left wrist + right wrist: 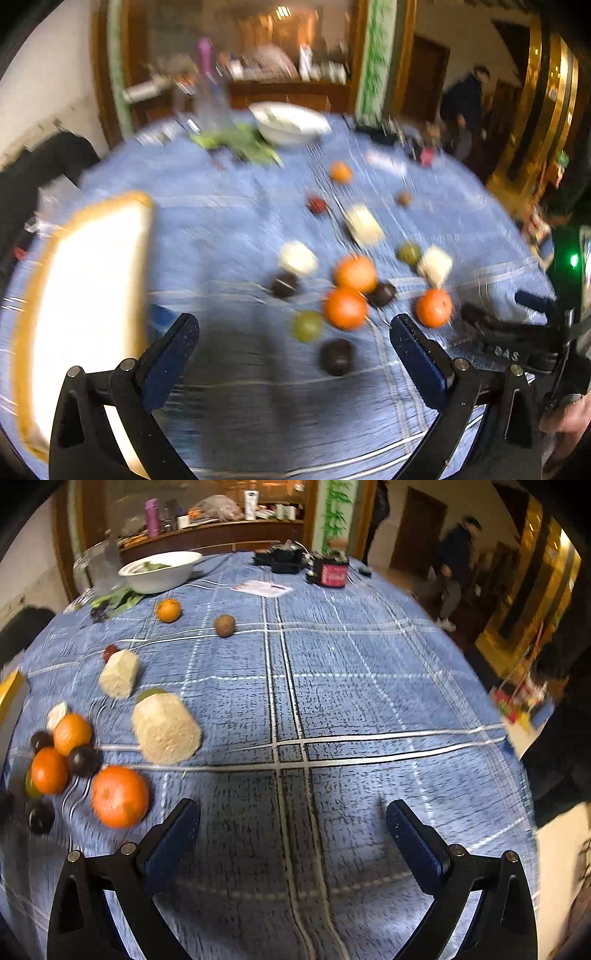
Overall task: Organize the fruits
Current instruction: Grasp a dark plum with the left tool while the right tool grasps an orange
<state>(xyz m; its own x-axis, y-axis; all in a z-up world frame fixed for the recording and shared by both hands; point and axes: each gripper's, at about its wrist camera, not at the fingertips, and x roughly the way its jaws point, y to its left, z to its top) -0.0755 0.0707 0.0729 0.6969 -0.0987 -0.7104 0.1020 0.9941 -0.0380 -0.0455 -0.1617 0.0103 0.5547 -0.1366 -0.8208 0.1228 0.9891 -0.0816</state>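
Fruit lies scattered on a blue checked tablecloth [369, 701]. In the left wrist view there are oranges [345, 307], a green fruit [307, 325], dark round fruits [336, 356] and pale foam pieces [297, 257]. A white tray with an orange rim [85, 295] lies at the left. My left gripper [293, 332] is open and empty above the cloth, just short of the fruit cluster. My right gripper [291, 819] is open and empty; a large orange [119, 796] lies just left of it. A far orange [168, 610] and a brown fruit [224, 625] lie apart.
A white bowl [159, 572] with greens, a glass jar [99, 568], black devices [284, 559] and a paper [262, 588] sit at the far table edge. The right gripper [517, 343] shows at the right in the left wrist view. A person [456, 565] moves in the background.
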